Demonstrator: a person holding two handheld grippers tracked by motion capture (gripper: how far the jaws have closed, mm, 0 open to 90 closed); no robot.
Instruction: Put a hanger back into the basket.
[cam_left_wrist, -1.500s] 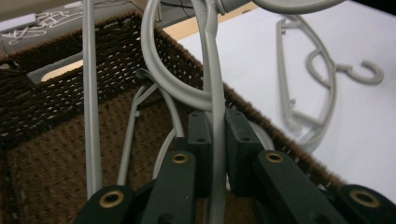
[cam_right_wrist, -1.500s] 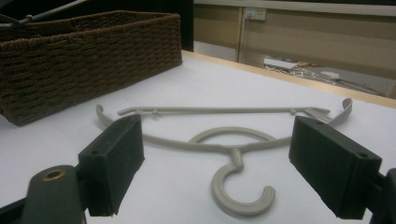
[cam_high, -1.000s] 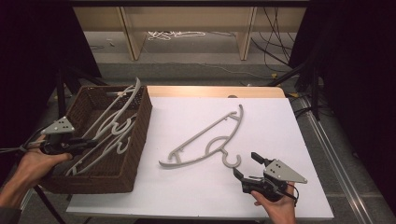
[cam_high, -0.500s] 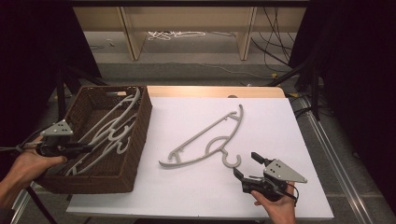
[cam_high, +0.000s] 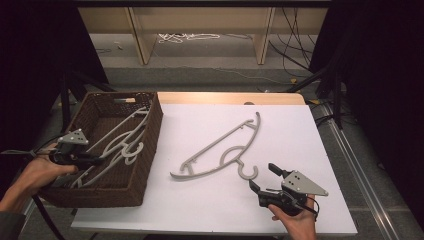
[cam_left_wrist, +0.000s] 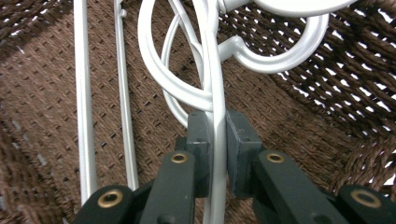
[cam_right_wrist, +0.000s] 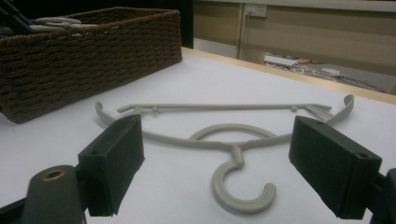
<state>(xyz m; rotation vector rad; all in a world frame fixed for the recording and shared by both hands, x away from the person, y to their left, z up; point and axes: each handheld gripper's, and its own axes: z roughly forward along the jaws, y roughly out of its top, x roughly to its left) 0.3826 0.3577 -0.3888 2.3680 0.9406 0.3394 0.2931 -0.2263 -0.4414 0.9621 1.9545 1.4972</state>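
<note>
A pale grey hanger (cam_high: 220, 147) lies flat on the white table top (cam_high: 300, 135), its hook (cam_high: 247, 172) pointing toward the near edge. My right gripper (cam_high: 262, 176) rests just short of that hook with its jaws wide open and nothing between them. In the right gripper view the hanger (cam_right_wrist: 219, 107) and its hook (cam_right_wrist: 236, 196) lie ahead of the two pads. At the left, several white hangers (cam_high: 122, 140) lie in a brown wicker basket (cam_high: 150, 135). My left gripper (cam_high: 97, 161) is inside the basket, shut on the thin bar of one white hanger (cam_left_wrist: 215, 70).
The basket (cam_right_wrist: 93, 56) stands at the table's left edge, its right wall close to the lying hanger's near tip. Beyond the table's far wooden edge (cam_high: 225, 97) is a floor with cables and shelf legs. Dark curtains flank both sides.
My left hand has lowered the held hanger, so the hangers that stuck up over the basket's far rim now lie lower inside it. The right gripper has kept still.
</note>
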